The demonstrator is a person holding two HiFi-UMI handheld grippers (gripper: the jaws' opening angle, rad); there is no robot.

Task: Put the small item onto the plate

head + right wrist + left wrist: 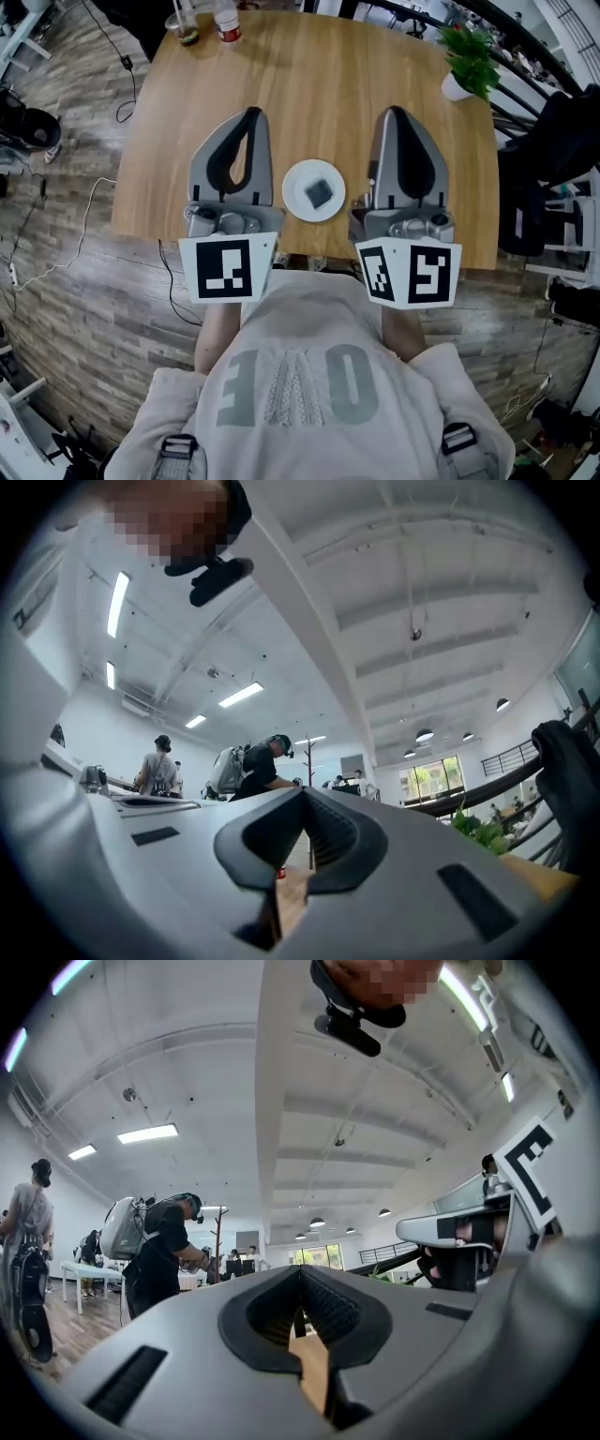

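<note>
A small dark square item [320, 193] lies on a round white plate [293, 176] near the front edge of the wooden table [309, 84]. My left gripper [251, 114] lies just left of the plate and my right gripper [394, 112] just right of it, both pointing away from me. Neither touches the plate. In the left gripper view the left gripper [300, 1271] has its jaws together with nothing between them. The right gripper [303, 793] in its own view is likewise shut and empty.
A potted green plant [469, 58] stands at the table's far right corner. A red-capped bottle [226, 23] and a glass [185, 26] stand at the far left edge. Dark chairs [553, 141] are off the right side. People [164, 1251] stand in the room beyond.
</note>
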